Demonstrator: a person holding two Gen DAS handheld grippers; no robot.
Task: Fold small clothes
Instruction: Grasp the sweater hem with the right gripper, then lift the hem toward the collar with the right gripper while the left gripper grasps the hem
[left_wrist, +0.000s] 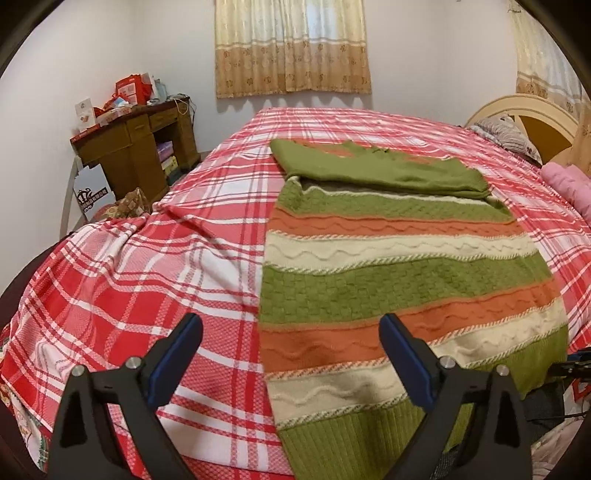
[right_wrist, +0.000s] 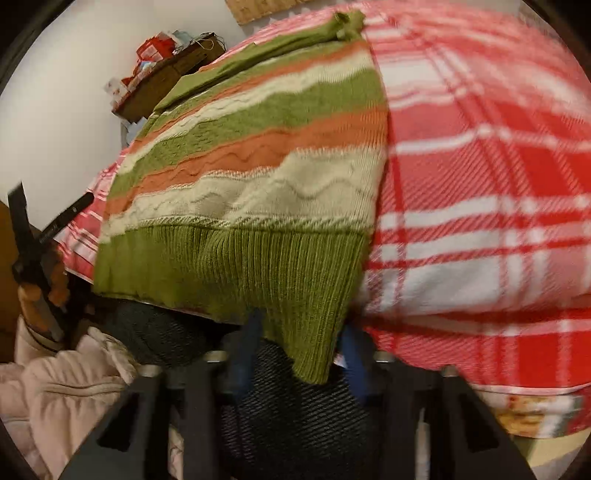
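Note:
A knitted sweater (left_wrist: 388, 288) striped green, orange and cream lies flat on the red plaid bedspread (left_wrist: 147, 295). Its green sleeves (left_wrist: 369, 170) are folded across the far end. My left gripper (left_wrist: 290, 325) hovers open over the sweater's near left edge, with nothing between its blue pads. In the blurred right wrist view, the green ribbed hem (right_wrist: 240, 266) hangs over the bed's edge. My right gripper (right_wrist: 303, 343) has a corner of that hem between its blue pads, which still stand apart. A hand (right_wrist: 40, 291) holding the left gripper shows at the far left.
A wooden desk (left_wrist: 136, 147) piled with boxes stands left of the bed. A headboard (left_wrist: 528, 114) and a pink pillow (left_wrist: 569, 184) are at the right. Below the bed's edge sit a dark mesh seat (right_wrist: 295, 406) and a pale jacket (right_wrist: 74, 387).

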